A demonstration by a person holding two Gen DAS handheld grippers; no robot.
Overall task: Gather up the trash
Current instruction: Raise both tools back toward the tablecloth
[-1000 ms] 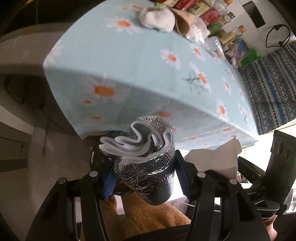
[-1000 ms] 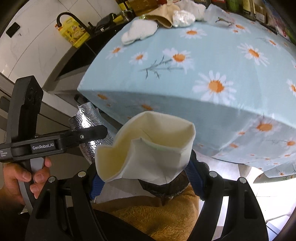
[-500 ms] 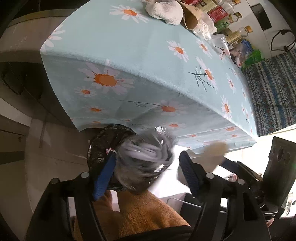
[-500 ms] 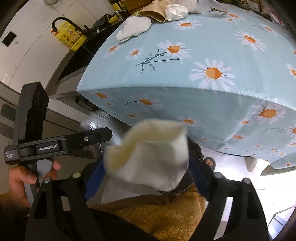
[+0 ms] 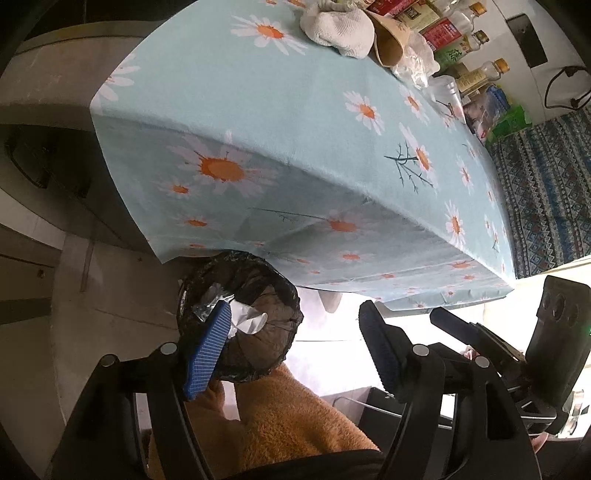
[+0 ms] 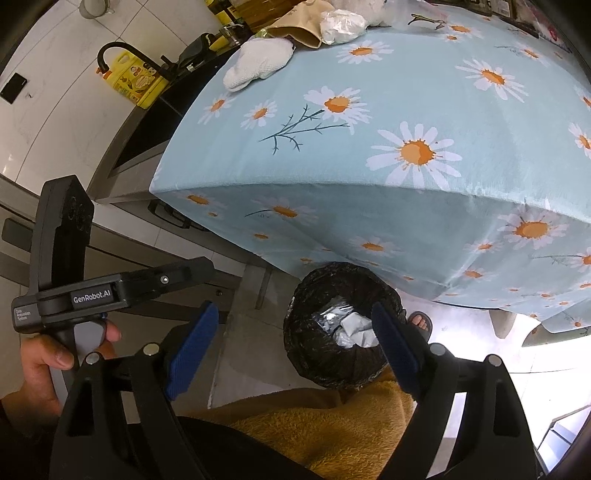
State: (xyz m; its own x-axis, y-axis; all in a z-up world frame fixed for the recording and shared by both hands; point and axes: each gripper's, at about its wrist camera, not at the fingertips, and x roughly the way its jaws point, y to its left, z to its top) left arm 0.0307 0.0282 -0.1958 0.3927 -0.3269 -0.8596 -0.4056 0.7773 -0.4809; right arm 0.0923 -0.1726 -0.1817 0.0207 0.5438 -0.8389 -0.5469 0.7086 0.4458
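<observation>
A round bin lined with a black bag (image 5: pixel 255 295) (image 6: pixel 343 295) stands on the floor under the table's near edge. Inside it lie a silver foil wrapper (image 5: pixel 218 299) (image 6: pixel 330 317) and a crumpled white paper (image 6: pixel 356 330). My left gripper (image 5: pixel 295 347) hangs open above the bin with nothing between its blue pads. My right gripper (image 6: pixel 291 350) is open too and holds nothing; its right pad stands over the bin's rim. More trash lies at the table's far end: a white cloth wad (image 5: pixel 338 26) (image 6: pixel 258 62), a brown paper cup (image 5: pixel 389 40) (image 6: pixel 301 26) and crinkled clear plastic (image 5: pixel 415 64).
The table wears a light blue daisy cloth (image 5: pixel 295 129) (image 6: pixel 424 122). Bottles and packets (image 5: pixel 454 33) crowd its far end. An orange towel (image 5: pixel 291 421) (image 6: pixel 332 424) lies below the grippers. A yellow jug (image 6: pixel 135 79) stands on a counter, and a sandalled foot (image 6: pixel 419 323) shows beside the bin.
Both grippers opened. The foil wrapper fell from the left one and the white paper from the right one into the bin.
</observation>
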